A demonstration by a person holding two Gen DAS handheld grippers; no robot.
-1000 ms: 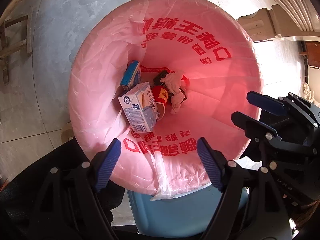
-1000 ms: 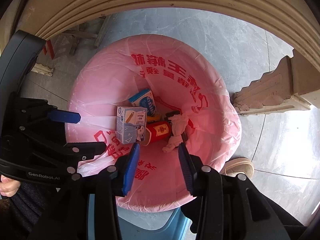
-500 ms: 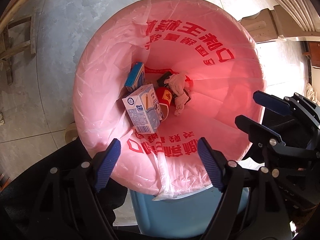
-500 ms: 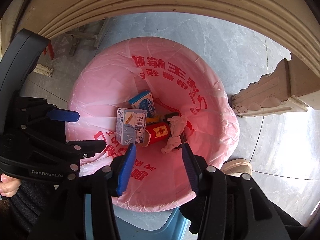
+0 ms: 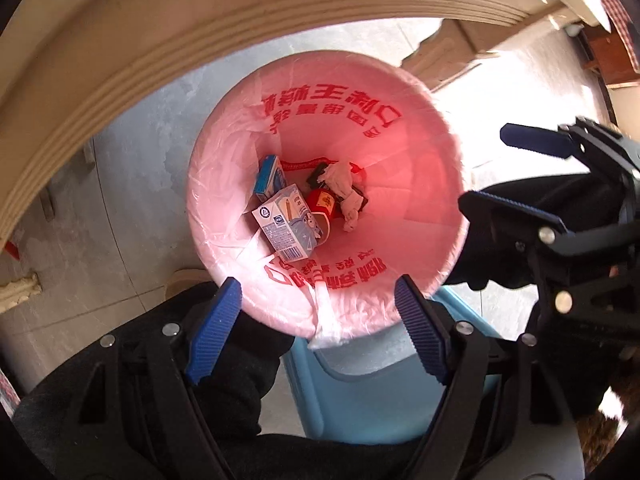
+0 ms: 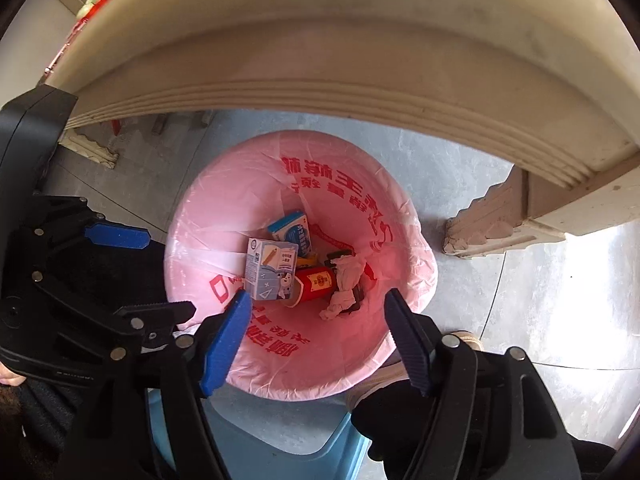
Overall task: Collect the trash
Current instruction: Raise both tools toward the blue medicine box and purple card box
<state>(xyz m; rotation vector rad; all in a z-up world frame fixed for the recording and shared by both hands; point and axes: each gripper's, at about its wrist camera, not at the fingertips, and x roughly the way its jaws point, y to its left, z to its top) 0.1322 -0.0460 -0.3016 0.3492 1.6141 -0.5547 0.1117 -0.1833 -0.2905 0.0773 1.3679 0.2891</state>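
In the lined bin [image 5: 224, 184] below my grippers, a milk carton [image 5: 286, 228] lies left of a cup [image 5: 322, 204], crumpled tissue [image 5: 344, 188] right, a smaller box [image 5: 270, 176] behind.

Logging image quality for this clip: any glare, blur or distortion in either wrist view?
Left wrist view: floor blown out at upper right; table edge softly blurred and bowed by the fisheye. Right wrist view: glare on the floor at right, table edge again curved; pink bin liner and milk carton stay sharp.
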